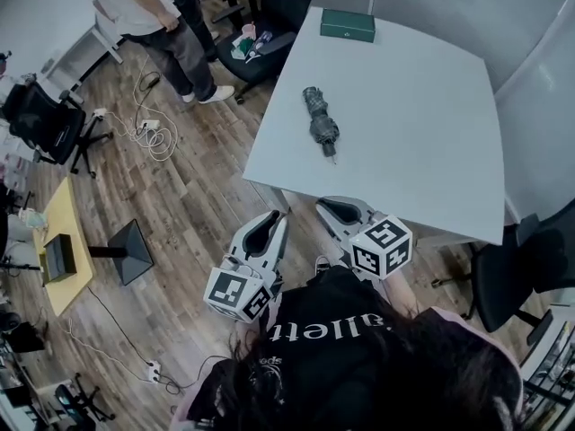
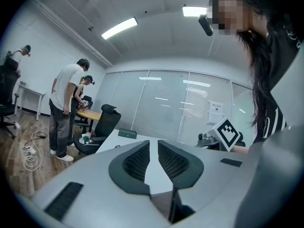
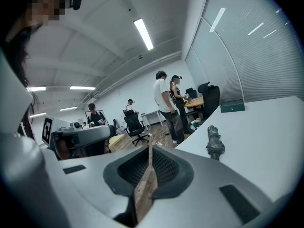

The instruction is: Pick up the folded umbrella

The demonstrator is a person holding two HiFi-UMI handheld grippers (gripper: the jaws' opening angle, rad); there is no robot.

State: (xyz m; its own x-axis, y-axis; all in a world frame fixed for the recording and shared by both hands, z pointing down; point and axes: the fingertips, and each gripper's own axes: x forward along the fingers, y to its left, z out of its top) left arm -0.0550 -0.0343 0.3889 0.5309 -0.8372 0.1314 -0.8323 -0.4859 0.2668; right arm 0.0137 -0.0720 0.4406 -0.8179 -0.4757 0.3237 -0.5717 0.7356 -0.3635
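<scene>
Both empty: my L gripper slightly ajar, R gripper shut; folded umbrella lies well ahead, mid tabletop.

Folded umbrella: dark grey, compact, canopy bunched around the shaft. Lies flat on the white table, toward its left side, nothing touching it.

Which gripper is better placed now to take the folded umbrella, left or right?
Probably the right gripper: it is at the table edge, nearer the umbrella, while the left gripper is over the floor. The right jaws are shut and must open first.
</scene>
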